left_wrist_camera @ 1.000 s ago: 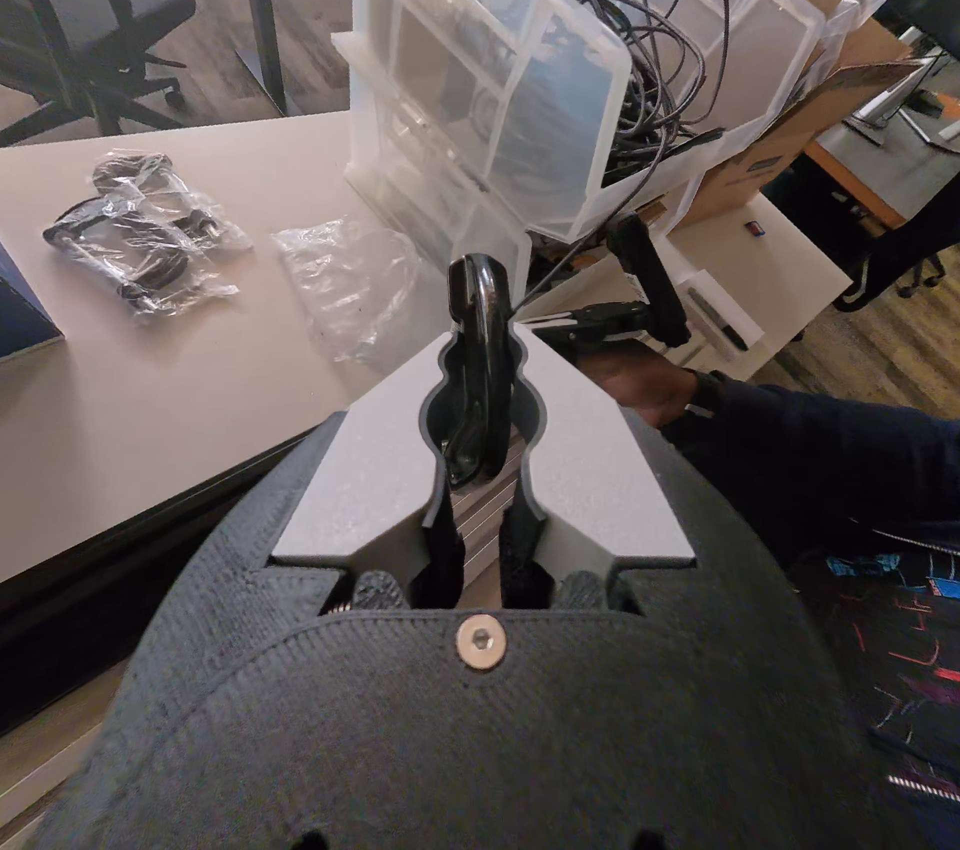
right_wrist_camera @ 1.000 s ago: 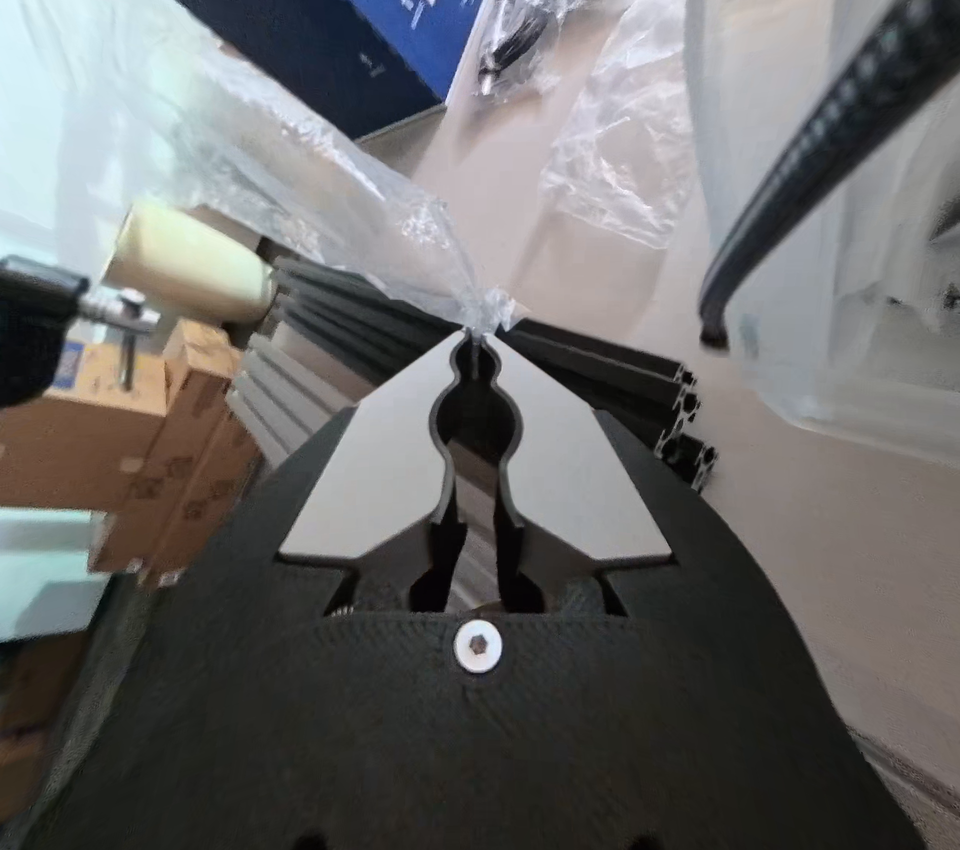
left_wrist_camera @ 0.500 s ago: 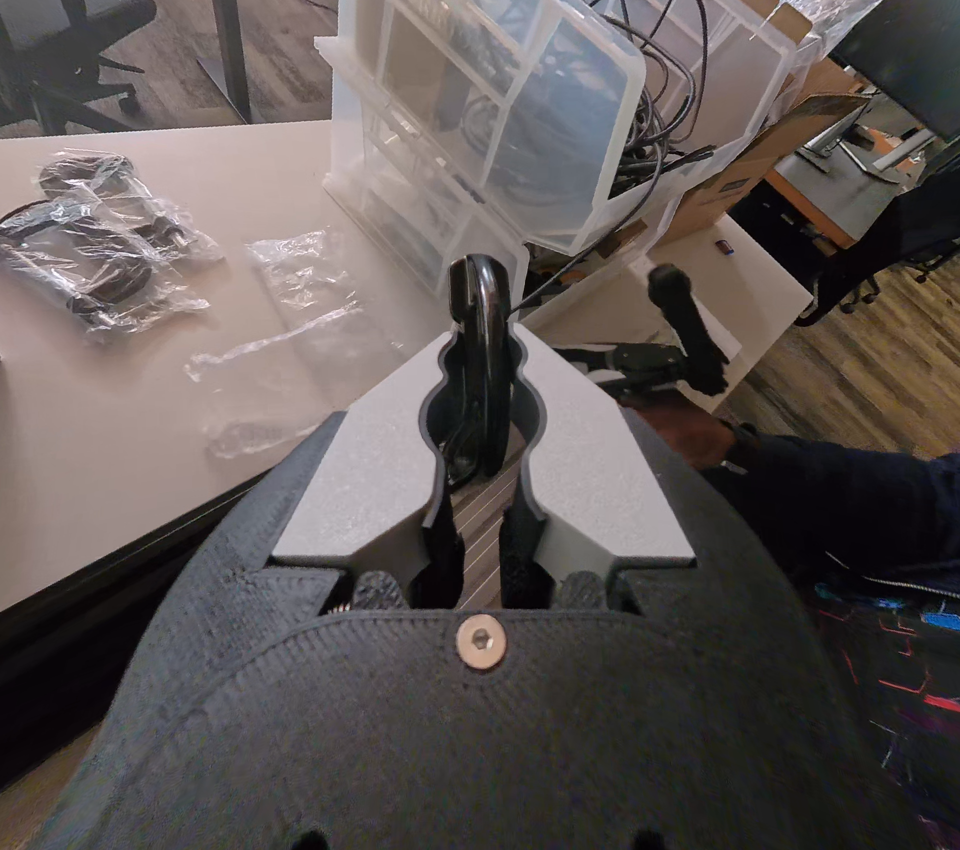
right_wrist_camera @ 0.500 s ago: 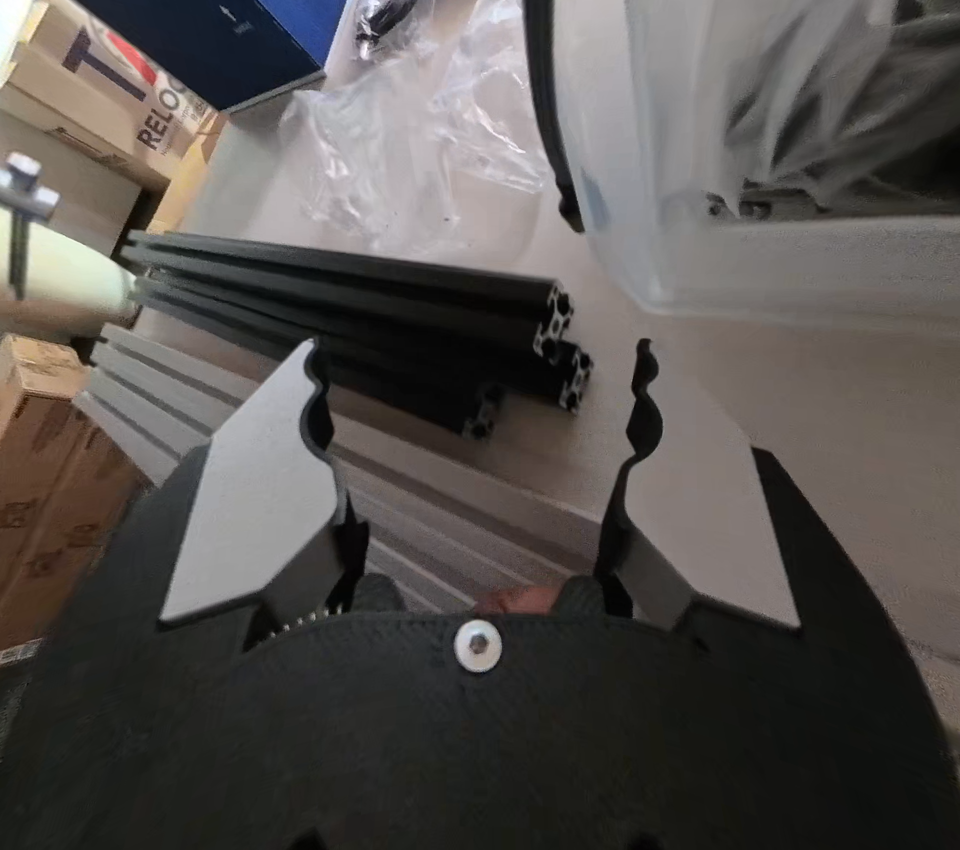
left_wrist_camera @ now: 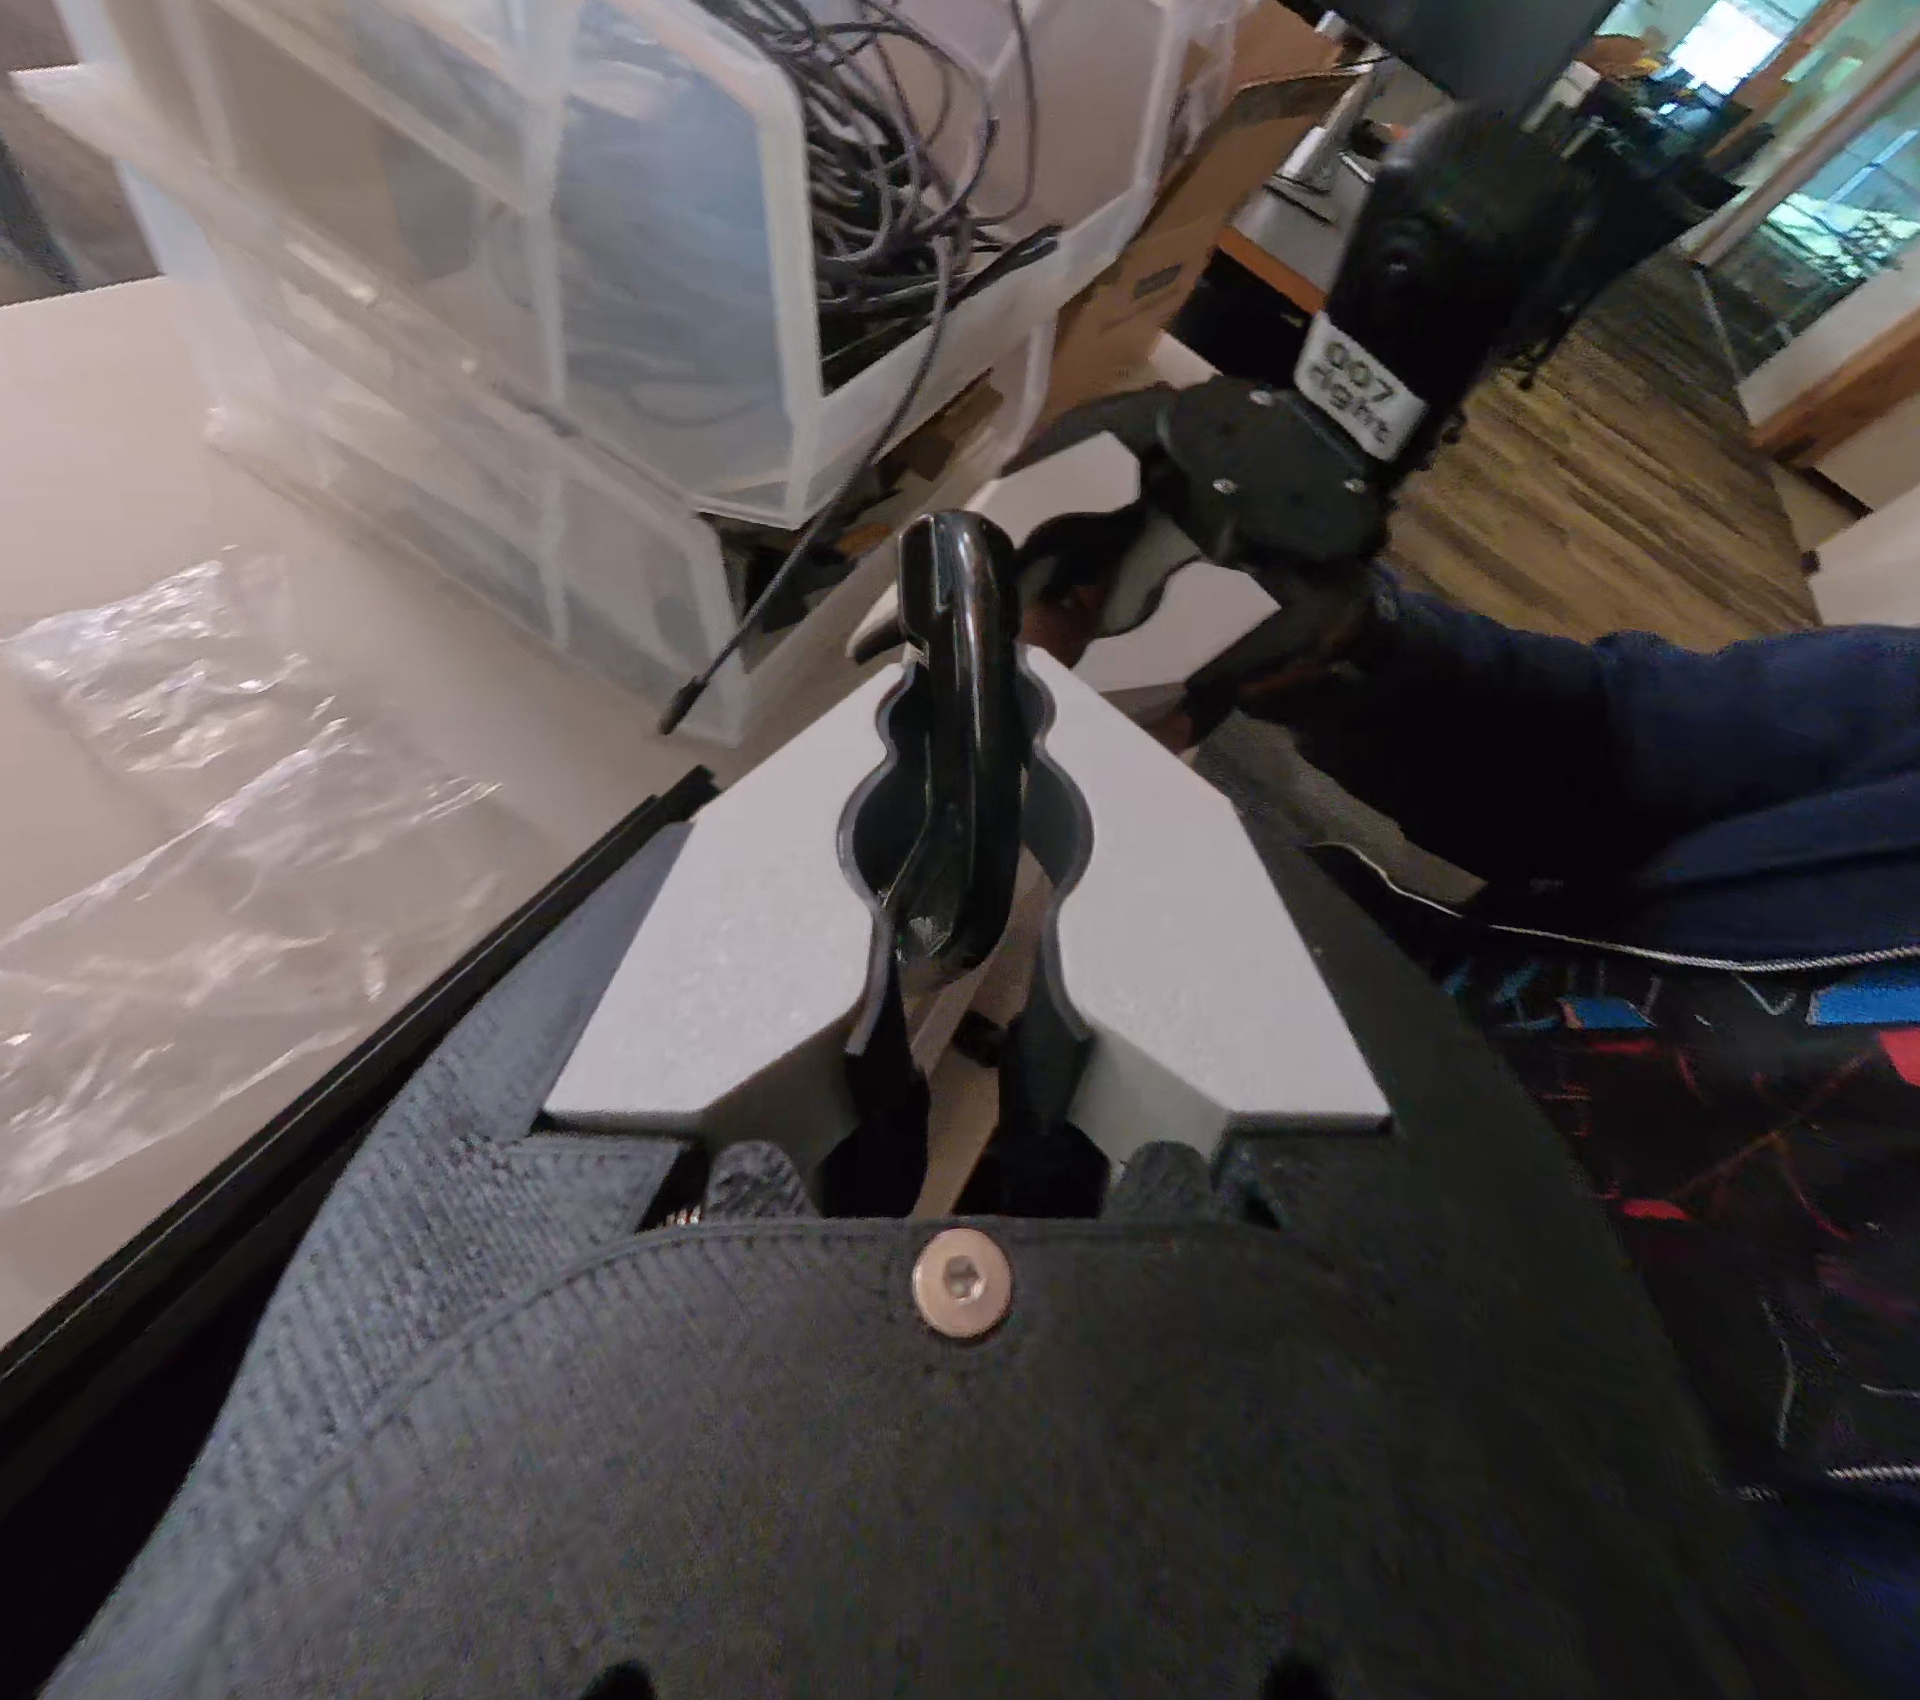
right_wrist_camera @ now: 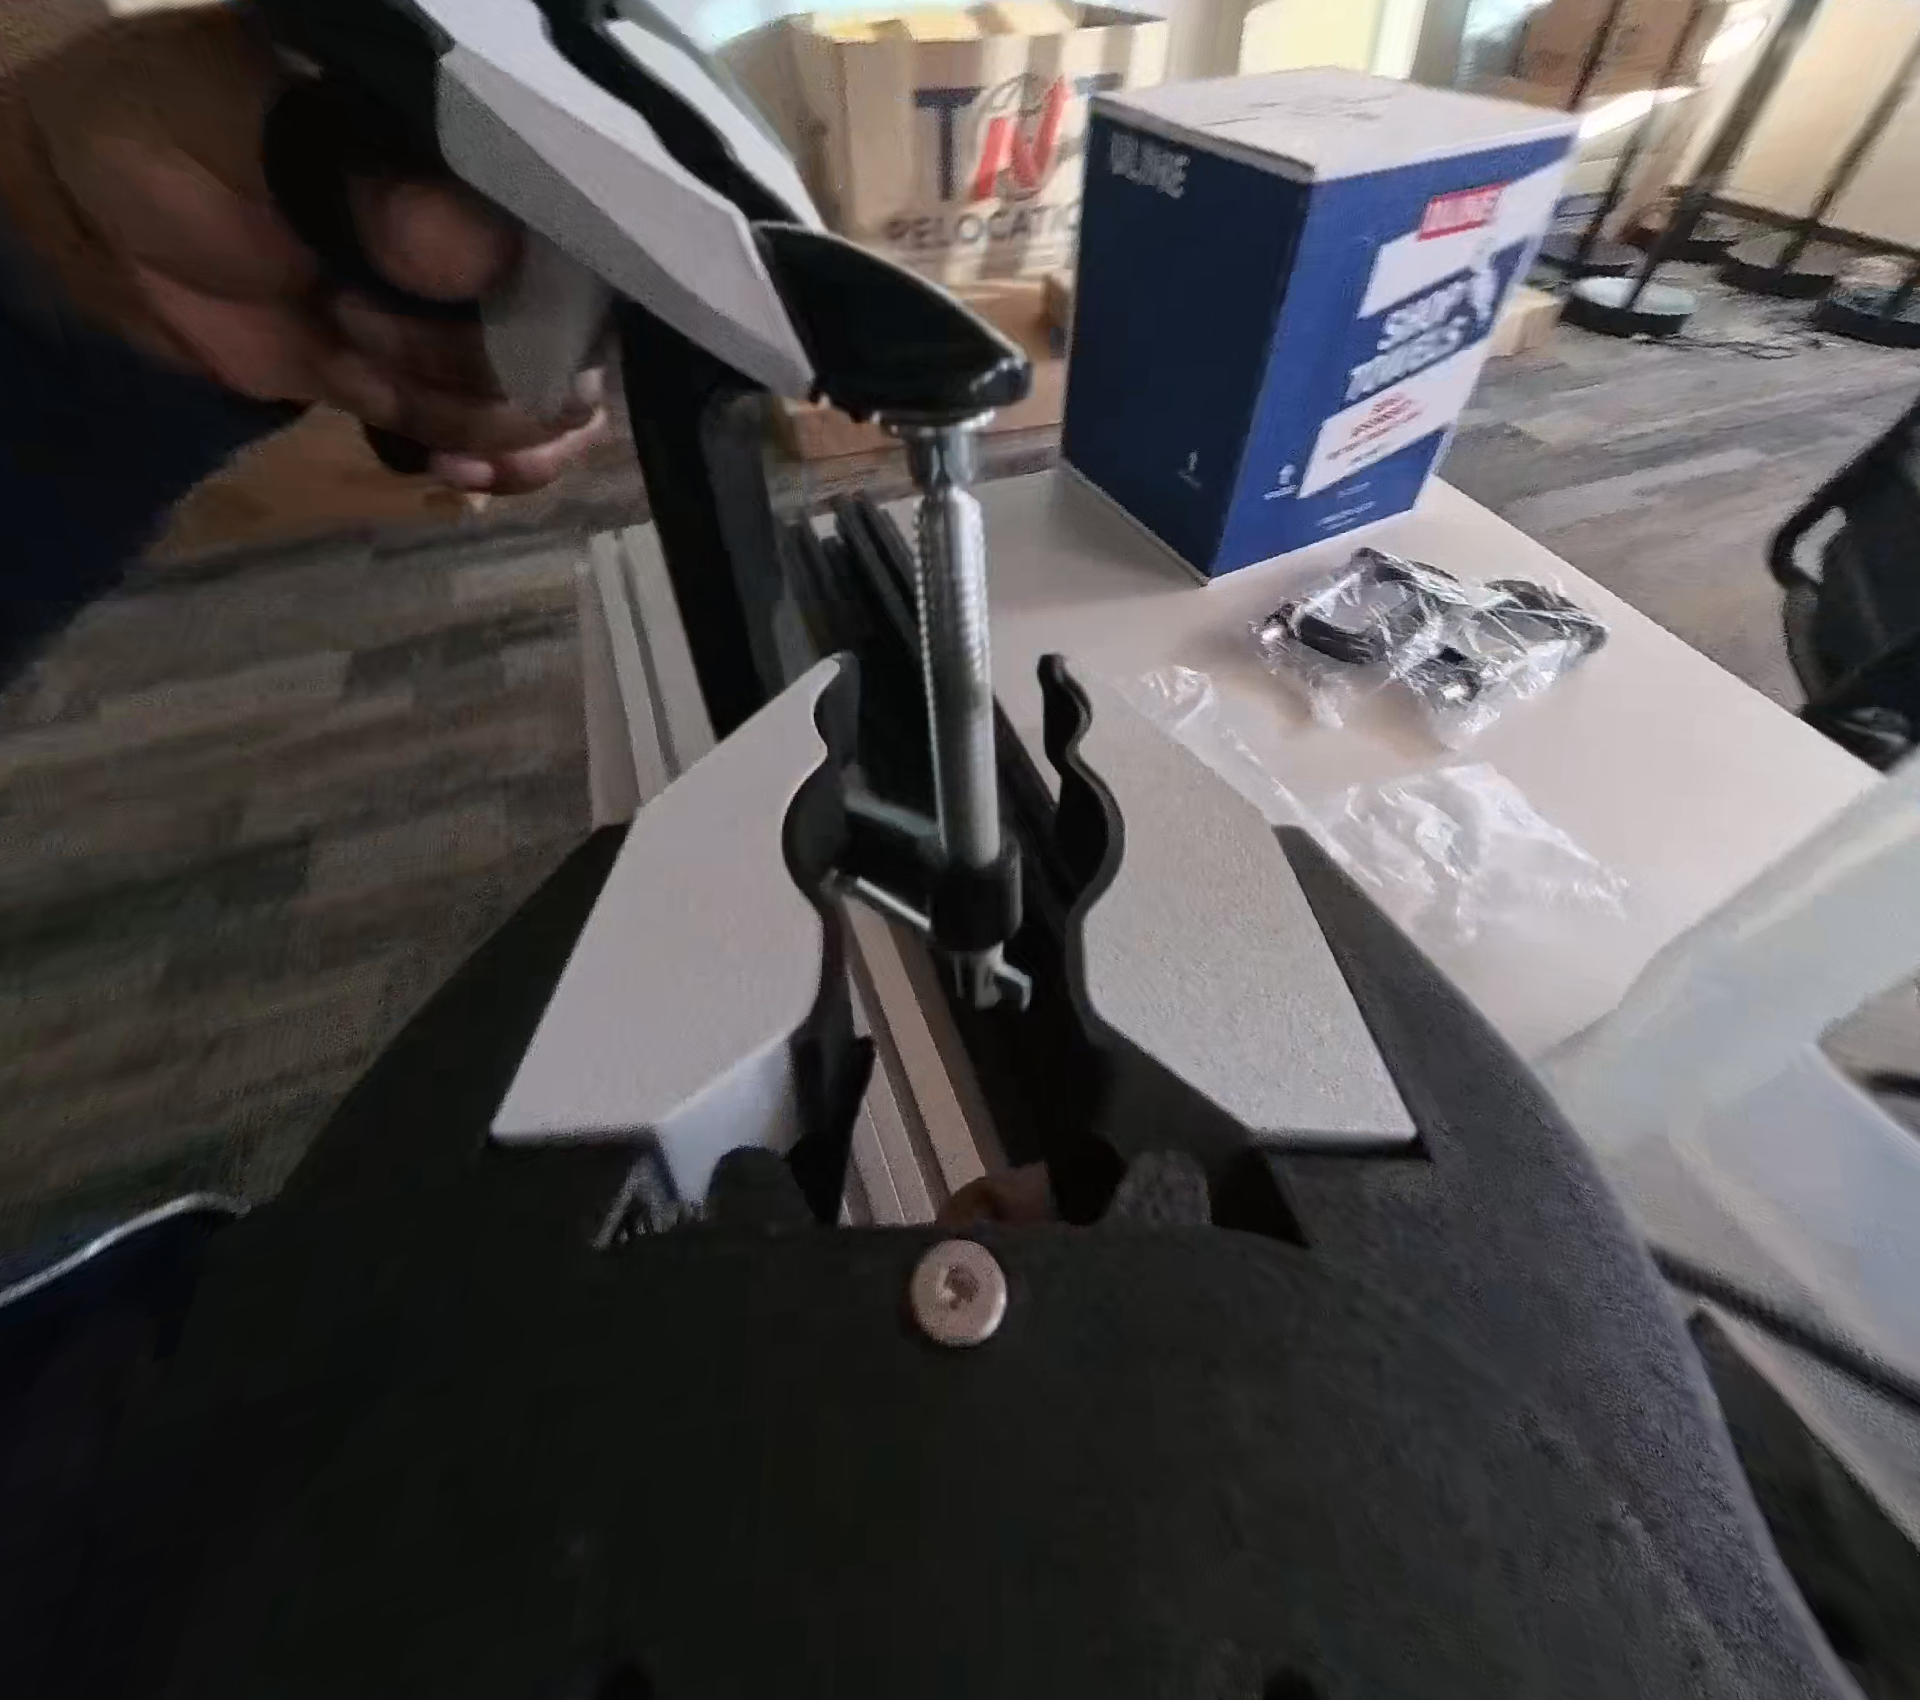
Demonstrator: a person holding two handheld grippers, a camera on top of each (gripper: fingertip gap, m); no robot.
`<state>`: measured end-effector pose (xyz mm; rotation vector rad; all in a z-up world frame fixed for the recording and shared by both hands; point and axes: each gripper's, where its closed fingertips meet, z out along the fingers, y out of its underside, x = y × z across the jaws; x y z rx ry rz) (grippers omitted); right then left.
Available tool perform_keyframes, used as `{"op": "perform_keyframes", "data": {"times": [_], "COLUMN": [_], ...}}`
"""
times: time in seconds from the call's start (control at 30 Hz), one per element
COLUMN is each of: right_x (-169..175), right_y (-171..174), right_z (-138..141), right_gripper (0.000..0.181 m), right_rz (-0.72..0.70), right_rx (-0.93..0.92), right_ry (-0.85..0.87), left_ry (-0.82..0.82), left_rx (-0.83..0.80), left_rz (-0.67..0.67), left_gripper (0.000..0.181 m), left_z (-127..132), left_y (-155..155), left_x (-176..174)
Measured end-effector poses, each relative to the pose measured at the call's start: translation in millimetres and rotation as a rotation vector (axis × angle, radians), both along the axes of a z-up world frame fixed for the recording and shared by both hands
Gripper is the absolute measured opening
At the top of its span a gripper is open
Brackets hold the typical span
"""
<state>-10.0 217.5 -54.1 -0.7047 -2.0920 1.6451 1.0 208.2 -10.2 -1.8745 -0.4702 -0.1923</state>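
Left tongs (left_wrist_camera: 961, 715) clamped on black C-clamp frame (left_wrist_camera: 951, 611). Right tongs (right_wrist_camera: 945, 705) apart, straddling its threaded screw (right_wrist_camera: 961, 684), above the counter (right_wrist_camera: 1558, 767).

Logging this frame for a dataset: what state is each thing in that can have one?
left gripper: shut on the black C-clamp frame.
right gripper: open, fingers either side of the clamp screw, not gripping.
empty plastic bags: loose, crumpled on table.
bagged clamps: sealed in plastic.
clear drawer: open, cables spilling out.
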Motion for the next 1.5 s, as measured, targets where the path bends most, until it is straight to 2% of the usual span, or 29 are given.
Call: {"op": "perform_keyframes", "data": {"times": [0.1,0.17,0.37,0.47,0.57,0.67,0.77,0.9,1.1,1.33,1.43,1.5], "right_x": [7,12,13,11,9,10,17,24,35,40,41,43], "right_y": [-5,-7,-8,-12,-13,-16,-24,-36,-48,-48,-49,-50], "right_z": [1,3,8,11,14,16,17,14,16,16,18,18], "right_gripper": [0.026,0.009,0.007,0.007,0.006,0.005,0.005,0.006,0.007,0.006,0.006,0.005], "right_rz": [0.097,0.132,0.137,0.124,0.112,0.119,0.159,0.193,0.242,0.266,0.279,0.289], "right_rx": [0.032,0.037,0.061,0.087,0.100,0.078,0.050,0.050,0.020,-0.028,-0.059,-0.073], "right_ry": [-0.026,-0.025,-0.068,-0.088,-0.103,-0.124,-0.151,-0.158,-0.178,-0.216,-0.234,-0.244], "left_ry": [-0.012,-0.024,-0.050,-0.060,-0.073,-0.104,-0.130,-0.168,-0.159,-0.138,-0.153,-0.139], "left_rx": [0.029,0.051,0.267,0.473,0.690,0.787,0.817,0.824,0.965,0.911,0.944,0.959], "left_rz": [-0.046,-0.065,-0.088,-0.070,0.014,0.080,0.051,0.016,-0.039,-0.072,-0.044,-0.039], "left_gripper": [0.024,0.024,0.026,0.047,0.068,0.082,0.084,0.080,0.051,0.043,0.027,0.024], "left_z": [4,3,7,14,16,-2,-23,-38,-34,-39,-39,-38], "left_y": [8,11,3,-11,-34,-45,-34,-14,-13,-2,-3,-4], "left_x": [14,19,18,11,0,0,18,32,43,55,51,53]}}
